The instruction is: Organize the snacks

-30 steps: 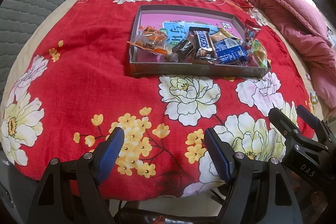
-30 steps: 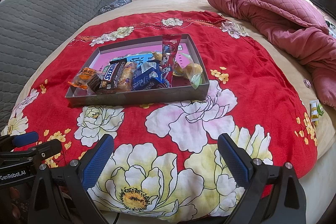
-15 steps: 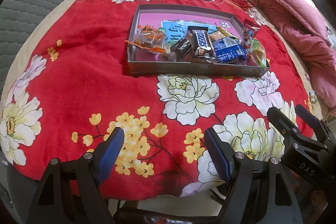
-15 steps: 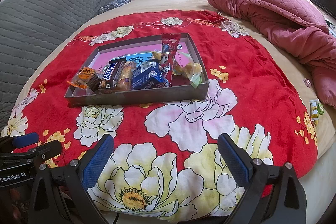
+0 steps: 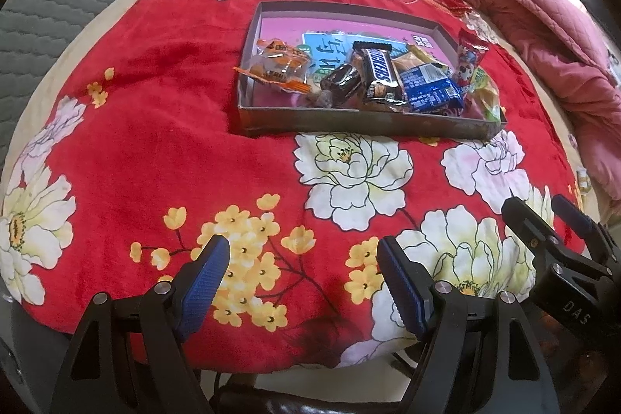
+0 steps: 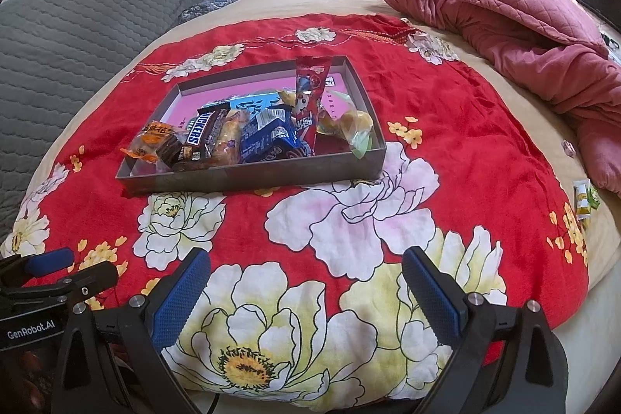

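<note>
Your snacks sit heaped in a shallow grey box (image 5: 349, 121) with a pink printed floor, resting on the red flowered blanket (image 5: 155, 127) toward its far edge, well apart from both tools. They crowd against the box's near wall: an orange-and-clear packet (image 5: 279, 66) at the left corner, a small dark wrapped piece (image 5: 341, 80), a brown Snickers bar (image 5: 378, 74) lying lengthwise, a blue wrapper (image 5: 429, 90), a red cartoon-printed stick pack (image 6: 308, 103) propped up on the pile, and a clear bag with yellow and green contents (image 6: 349, 127) at the right corner. The far half of the box shows only its pink and blue lining. Your left gripper (image 5: 300, 274) hangs over the blanket's near edge with its blue pads wide apart and nothing between them. Your right gripper (image 6: 306, 291) is the same: spread wide, empty, above the big white flowers. One small yellow-green packet (image 6: 584, 200) lies off the blanket's right edge, on the beige sheet.
</note>
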A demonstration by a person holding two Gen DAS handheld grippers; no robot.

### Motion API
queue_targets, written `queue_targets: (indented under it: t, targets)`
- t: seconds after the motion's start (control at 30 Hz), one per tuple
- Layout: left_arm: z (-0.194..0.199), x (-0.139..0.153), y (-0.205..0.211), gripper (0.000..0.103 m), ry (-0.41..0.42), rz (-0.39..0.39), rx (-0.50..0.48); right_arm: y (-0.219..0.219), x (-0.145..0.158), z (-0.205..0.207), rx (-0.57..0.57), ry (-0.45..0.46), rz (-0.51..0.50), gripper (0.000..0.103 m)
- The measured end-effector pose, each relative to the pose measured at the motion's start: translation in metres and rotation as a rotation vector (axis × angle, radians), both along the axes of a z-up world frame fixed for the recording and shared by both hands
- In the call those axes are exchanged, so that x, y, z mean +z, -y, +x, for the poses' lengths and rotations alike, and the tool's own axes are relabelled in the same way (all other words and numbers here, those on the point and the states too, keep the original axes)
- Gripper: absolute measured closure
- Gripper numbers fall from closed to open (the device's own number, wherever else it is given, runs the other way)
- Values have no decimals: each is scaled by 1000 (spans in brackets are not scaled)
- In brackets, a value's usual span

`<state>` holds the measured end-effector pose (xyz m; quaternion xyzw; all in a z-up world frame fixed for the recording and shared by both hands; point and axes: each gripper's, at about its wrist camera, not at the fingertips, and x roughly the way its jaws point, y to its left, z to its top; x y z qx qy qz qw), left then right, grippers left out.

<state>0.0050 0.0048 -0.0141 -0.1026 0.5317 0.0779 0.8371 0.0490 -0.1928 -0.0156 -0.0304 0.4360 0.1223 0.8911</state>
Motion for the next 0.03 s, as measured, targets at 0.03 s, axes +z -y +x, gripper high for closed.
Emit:
queue_targets:
  t: [0.03]
  targets:
    - [0,0,-1,24,-1,3,4,-1,0,1,0,-1,0,4]
